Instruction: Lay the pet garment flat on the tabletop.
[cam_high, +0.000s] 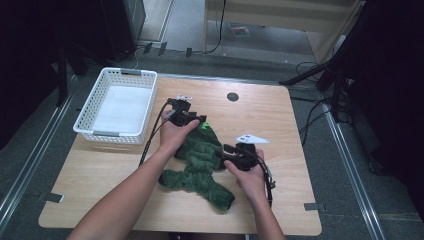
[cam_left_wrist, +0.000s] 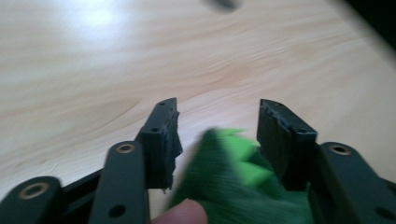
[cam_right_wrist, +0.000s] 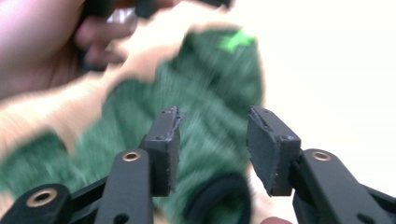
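While green plush toy (cam_high: 200, 162) lies mid-counter (cam_high: 280, 200), left gripper (cam_high: 199, 120) spread at its far bright-green tip, right gripper (cam_high: 226, 149) spread over its body. Nothing pinched yet. White basket (cam_high: 85, 112) at far left empty; any move there, judging so, undone.

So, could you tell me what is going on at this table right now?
A person is working on a green plush toy lying on the wooden table, with a gripper in each hand. The left gripper is open at the toy's far end, its jaws either side of the bright green tip. The right gripper is open too, reaching at the toy's middle from the right. Neither has clamped on it yet. A white basket sits at the table's far left corner.
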